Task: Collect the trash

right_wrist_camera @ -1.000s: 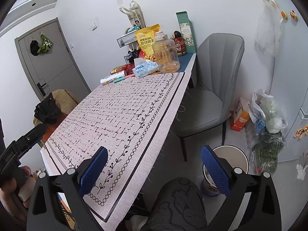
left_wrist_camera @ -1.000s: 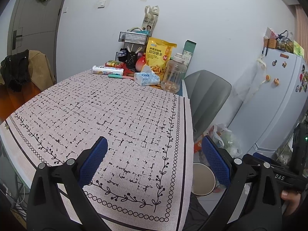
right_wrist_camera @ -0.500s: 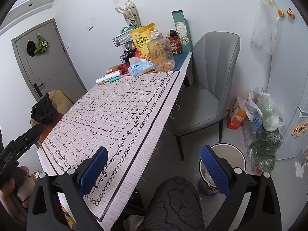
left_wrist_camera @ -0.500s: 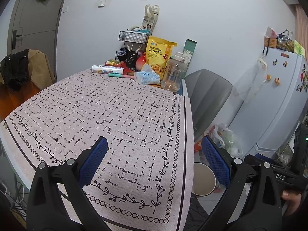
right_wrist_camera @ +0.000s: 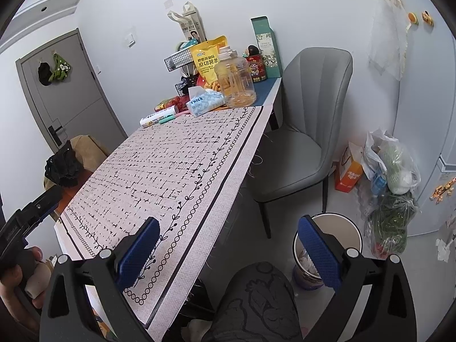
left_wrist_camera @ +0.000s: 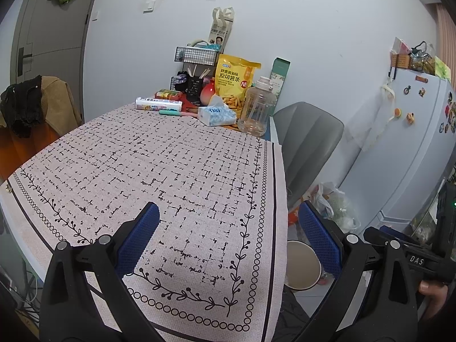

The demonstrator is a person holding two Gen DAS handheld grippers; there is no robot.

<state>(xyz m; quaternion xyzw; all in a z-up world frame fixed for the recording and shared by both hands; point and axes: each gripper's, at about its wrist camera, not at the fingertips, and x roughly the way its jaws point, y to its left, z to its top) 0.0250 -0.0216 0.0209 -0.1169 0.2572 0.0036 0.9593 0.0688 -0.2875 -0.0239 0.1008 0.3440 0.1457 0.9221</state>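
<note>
We hold both claws, left claw (left_wrist_camera: 228,238) and right claw (right_wrist_camera: 226,252), spread wide and empty; woven patterned bench cloth (left_wrist_camera: 159,171) ahead, round bin (right_wrist_camera: 330,225) below right.

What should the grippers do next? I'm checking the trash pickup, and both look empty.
Probably nothing more than a look toward the far end of the table. Both the left gripper and the right gripper are open and empty, the cloth shows no loose trash, and the bin already holds some.
</note>
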